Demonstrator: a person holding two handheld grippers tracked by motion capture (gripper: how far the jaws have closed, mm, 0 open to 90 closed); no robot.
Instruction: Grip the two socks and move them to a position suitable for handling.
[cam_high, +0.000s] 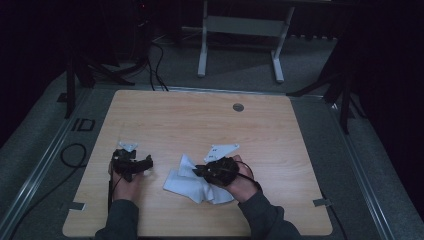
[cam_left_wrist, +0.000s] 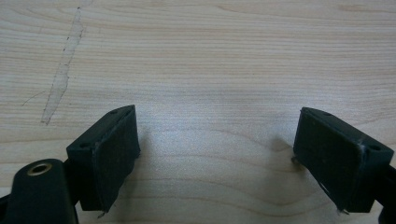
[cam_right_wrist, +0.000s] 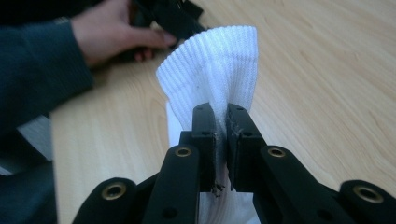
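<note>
Wood table (cam_high: 200, 120) held a white ribbed cloth (cam_high: 187, 182) near-centre, R gripper (cam_right_wrist: 222, 135) pinching its edge w/ jaws clamped, L gripper (cam_left_wrist: 215, 149) spread, empty, just left of cloth, the nearer free tool.

High view: fixed above my side, facing forward and down over the whole table (cam_high: 200, 115), my forearms entering at 6 o'clock. Left gripper view: rides my left gripper (cam_left_wrist: 215, 154), close above bare wood. Right gripper view: rides my right gripper (cam_right_wrist: 222, 135), very near the cloth (cam_right_wrist: 210, 65); my left hand (cam_right_wrist: 112, 32) lies at 11 o'clock, shared with the high view.
</note>
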